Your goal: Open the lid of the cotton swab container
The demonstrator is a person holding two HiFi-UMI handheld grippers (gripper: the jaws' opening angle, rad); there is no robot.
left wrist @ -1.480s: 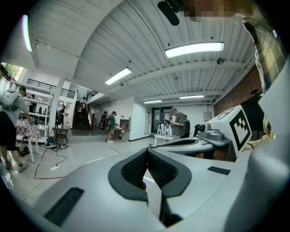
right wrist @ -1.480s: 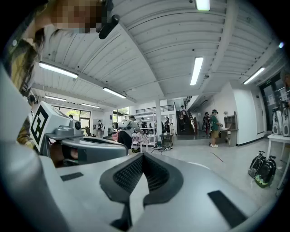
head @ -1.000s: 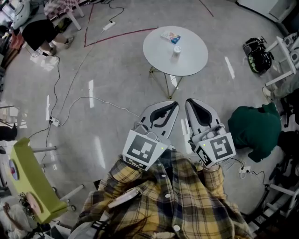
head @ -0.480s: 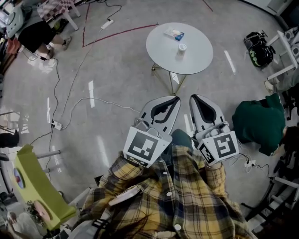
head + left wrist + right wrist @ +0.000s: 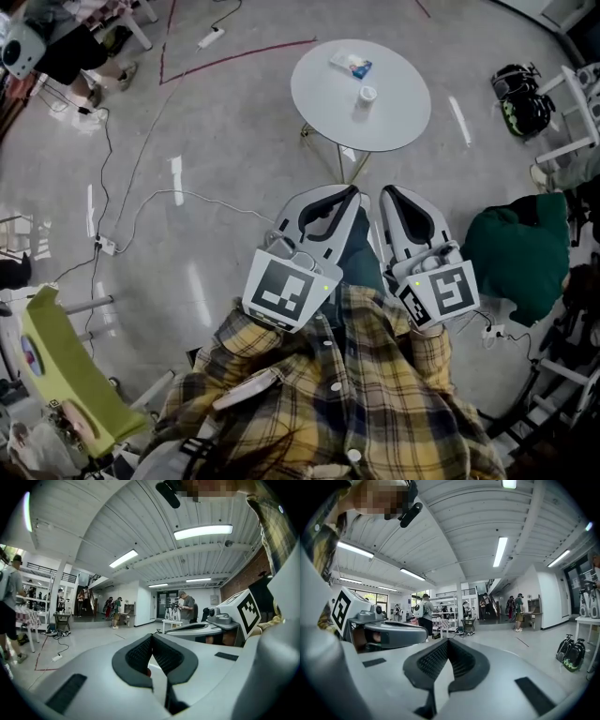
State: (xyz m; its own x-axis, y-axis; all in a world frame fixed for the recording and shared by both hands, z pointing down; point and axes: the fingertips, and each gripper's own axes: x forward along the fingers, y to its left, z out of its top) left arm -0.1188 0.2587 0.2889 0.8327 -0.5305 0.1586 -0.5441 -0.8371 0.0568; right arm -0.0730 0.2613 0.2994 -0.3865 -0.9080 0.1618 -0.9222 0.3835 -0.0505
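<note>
A small white cotton swab container (image 5: pixel 367 95) stands upright on a round white table (image 5: pixel 394 122) ahead of me in the head view. My left gripper (image 5: pixel 353 194) and right gripper (image 5: pixel 387 194) are held side by side close to my body, well short of the table. Both are shut with nothing between their jaws. In the left gripper view the left gripper (image 5: pixel 151 637) points out across the room, its tips meeting. In the right gripper view the right gripper (image 5: pixel 447 642) does the same. The container is not visible in either gripper view.
A flat blue-and-white packet (image 5: pixel 350 65) lies on the table beyond the container. A green bundle (image 5: pixel 511 258) lies on the floor to the right and a black backpack (image 5: pixel 517 101) further off. Cables (image 5: pixel 141 202) trail over the floor at left beside a yellow-green chair (image 5: pixel 56 366).
The table and container have shifted slightly right and up in the head view as I step forward. Both grippers stay shut and side by side.
</note>
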